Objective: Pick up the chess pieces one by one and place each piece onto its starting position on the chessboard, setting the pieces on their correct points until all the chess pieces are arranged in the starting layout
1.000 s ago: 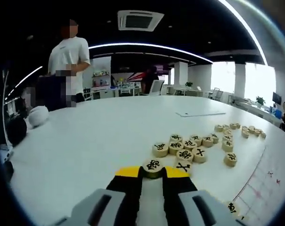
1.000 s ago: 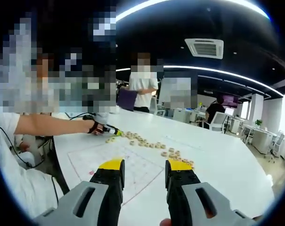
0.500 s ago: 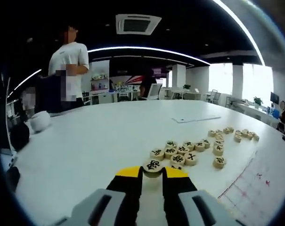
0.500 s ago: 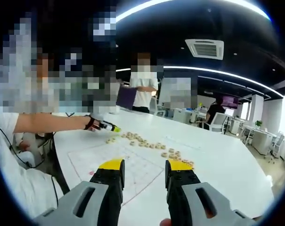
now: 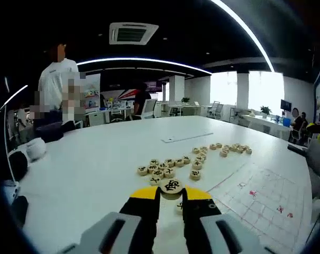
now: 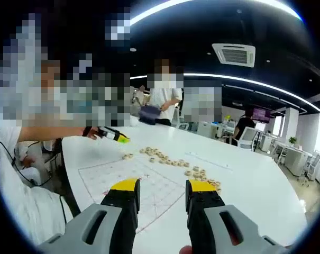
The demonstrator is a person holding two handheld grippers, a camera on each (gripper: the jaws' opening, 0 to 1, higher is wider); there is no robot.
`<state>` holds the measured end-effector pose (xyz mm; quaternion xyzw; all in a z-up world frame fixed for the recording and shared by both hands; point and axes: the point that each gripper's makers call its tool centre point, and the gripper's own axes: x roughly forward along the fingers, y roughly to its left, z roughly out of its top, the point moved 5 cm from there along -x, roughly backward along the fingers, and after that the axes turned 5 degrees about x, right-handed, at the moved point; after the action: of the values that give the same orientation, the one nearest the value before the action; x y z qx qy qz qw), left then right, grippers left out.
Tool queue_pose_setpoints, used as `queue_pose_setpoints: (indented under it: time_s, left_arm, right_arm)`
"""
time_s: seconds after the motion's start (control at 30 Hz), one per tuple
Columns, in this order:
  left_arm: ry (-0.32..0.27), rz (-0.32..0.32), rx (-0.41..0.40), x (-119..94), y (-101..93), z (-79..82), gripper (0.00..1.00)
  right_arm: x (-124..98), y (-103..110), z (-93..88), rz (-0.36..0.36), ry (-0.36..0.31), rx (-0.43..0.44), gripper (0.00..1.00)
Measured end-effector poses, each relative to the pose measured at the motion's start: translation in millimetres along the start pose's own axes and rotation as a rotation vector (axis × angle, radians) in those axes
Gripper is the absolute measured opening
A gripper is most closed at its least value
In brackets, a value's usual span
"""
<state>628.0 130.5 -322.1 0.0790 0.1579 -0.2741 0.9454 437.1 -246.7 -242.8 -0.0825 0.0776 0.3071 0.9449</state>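
Note:
My left gripper (image 5: 171, 193) is shut on a round wooden chess piece (image 5: 171, 186) with a black character, held above the white table. A cluster of similar pieces (image 5: 164, 168) lies just beyond it, and another group (image 5: 225, 148) lies farther right. The paper chessboard (image 5: 257, 197) with red marks spreads to the right. In the right gripper view, my right gripper (image 6: 163, 186) is open and empty over the chessboard (image 6: 122, 174). A row of pieces (image 6: 162, 157) lies past the board. The left gripper (image 6: 111, 135) comes in from the left, raised above the table.
The large white table (image 5: 96, 159) stretches far back. A flat white sheet (image 5: 182, 138) lies on it in the distance. People stand beyond the table's far edge (image 6: 161, 100). A single piece (image 6: 128, 156) rests at the board's far corner. Dark objects (image 5: 17, 164) sit at the left edge.
My left gripper has lifted the piece away from the pile and swung toward the chessboard. In the right gripper view it has risen off the table. The right gripper has barely moved.

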Motion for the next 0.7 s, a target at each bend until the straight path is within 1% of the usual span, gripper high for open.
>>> queue_pose_setpoints:
  time_s: [0.1,0.33,0.47,0.7]
  left_arm:
    - [0.012,-0.033,0.005,-11.9,-10.2,-7.7,0.19]
    - [0.055,-0.083,0.007,-21.9,-27.3,-25.9,0.19]
    - [0.094,-0.106,0.026,-21.0,-38.3,-40.4,0.19]
    - [0.121,-0.123,0.017,-14.1,-47.6,-52.0,0.19]
  right_arm:
    - [0.0,1.0,1.0,0.002,-0.002,-0.001,0.35]
    - [0.1,3.5,0.5,0.007,0.001,-0.005,0.35]
    - [0.4,3.2,0.5,0.006,0.002,-0.005,0.35]
    - [1.4,3.3,-0.6,0.006,0.007,-0.006,0.35]
